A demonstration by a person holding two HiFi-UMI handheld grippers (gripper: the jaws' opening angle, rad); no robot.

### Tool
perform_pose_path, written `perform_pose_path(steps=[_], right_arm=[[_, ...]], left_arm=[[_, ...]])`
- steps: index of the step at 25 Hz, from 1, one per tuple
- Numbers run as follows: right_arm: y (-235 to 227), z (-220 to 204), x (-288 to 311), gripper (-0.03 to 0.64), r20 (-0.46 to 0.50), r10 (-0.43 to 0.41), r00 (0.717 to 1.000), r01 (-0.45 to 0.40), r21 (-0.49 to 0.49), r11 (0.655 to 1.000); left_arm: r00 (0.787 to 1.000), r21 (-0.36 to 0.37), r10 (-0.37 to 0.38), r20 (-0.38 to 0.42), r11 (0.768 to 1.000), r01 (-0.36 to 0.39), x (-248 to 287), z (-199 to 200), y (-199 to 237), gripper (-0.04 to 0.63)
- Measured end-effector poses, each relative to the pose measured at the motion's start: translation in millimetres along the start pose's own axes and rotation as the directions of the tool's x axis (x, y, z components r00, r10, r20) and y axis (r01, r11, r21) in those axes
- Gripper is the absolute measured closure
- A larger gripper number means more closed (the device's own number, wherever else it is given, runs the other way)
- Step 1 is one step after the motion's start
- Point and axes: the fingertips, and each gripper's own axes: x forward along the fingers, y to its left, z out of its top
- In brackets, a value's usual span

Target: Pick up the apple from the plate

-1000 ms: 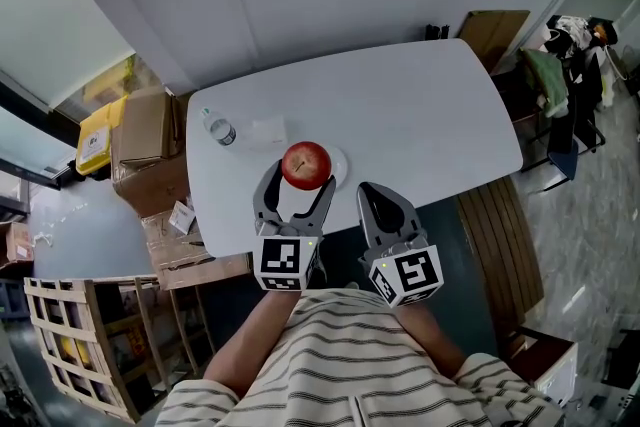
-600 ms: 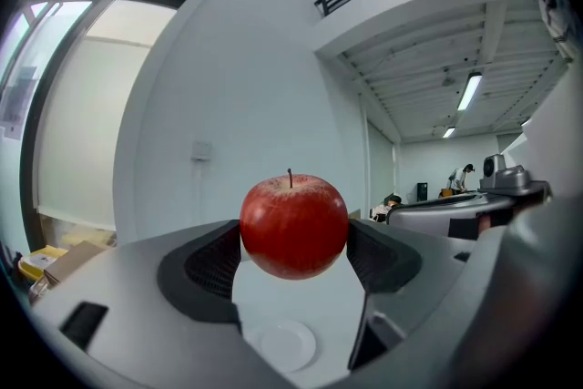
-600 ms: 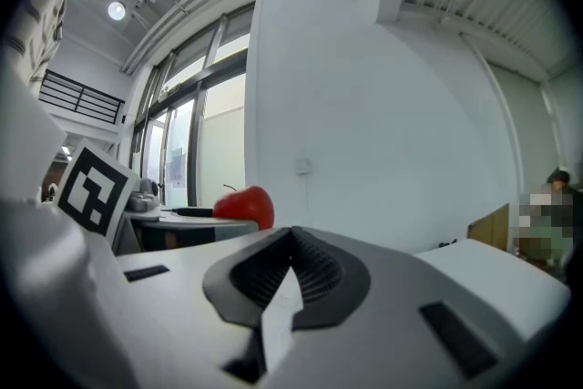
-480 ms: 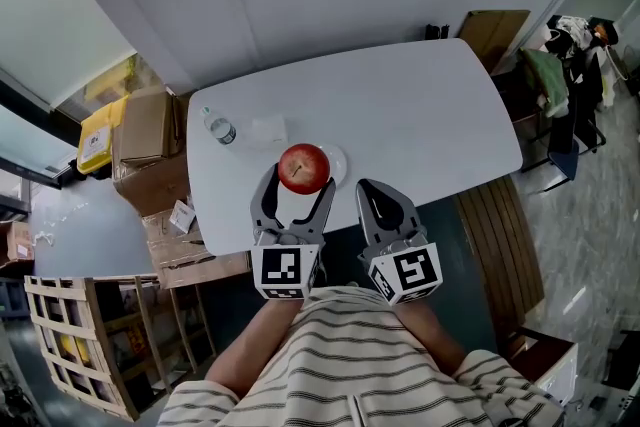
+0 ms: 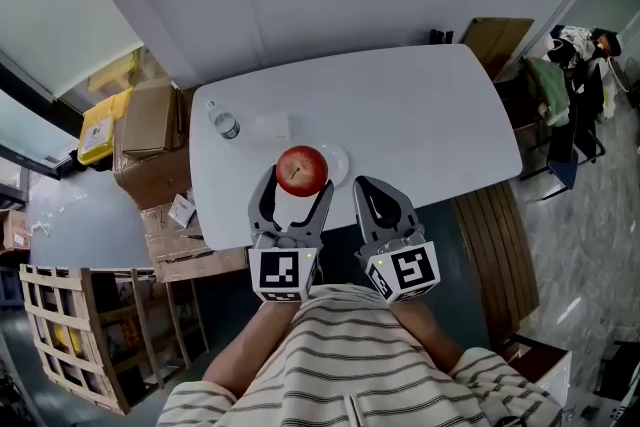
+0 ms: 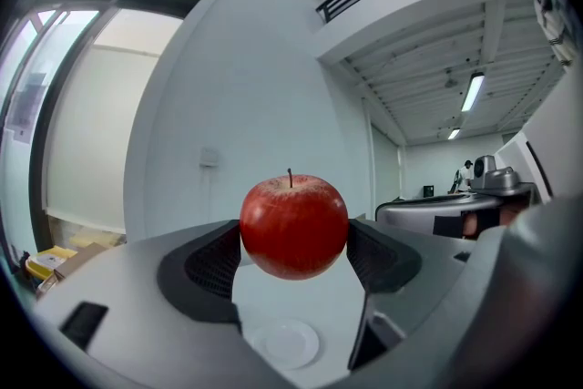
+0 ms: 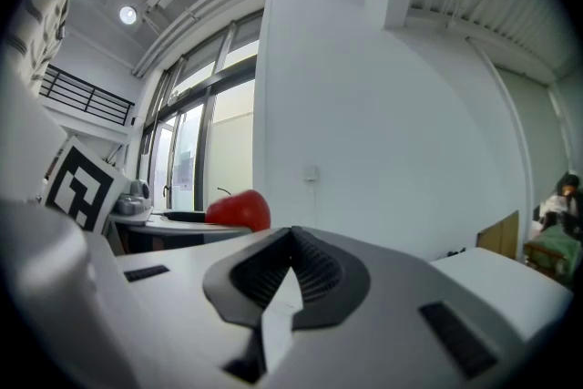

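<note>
Between the left jaws: red apple, stem up, pinched at both sides by the ribbed pads.
Apple's place: lifted clear of the white plate, which lies on the table below it.
Left gripper: clamped on the apple over the table's near edge.
Right gripper: jaws pressed together with nothing between them, just beside the left one, apple off to its left.
Table: white; plate near the front edge.
Water bottle: far-left corner, well apart from the plate.
Cardboard boxes: beside the table's left end.
</note>
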Motion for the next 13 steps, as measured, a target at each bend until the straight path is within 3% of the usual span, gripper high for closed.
perform_pose_path(steps=[13], right_arm=[[2.3,-1.8,0.2,0.604,0.001,0.009,1.0,-0.009,-0.003,1.0]], left_arm=[[1.0,-0.006,0.005,0.014,1.0,-0.005,-4.7,2.3,1.8,0.222]])
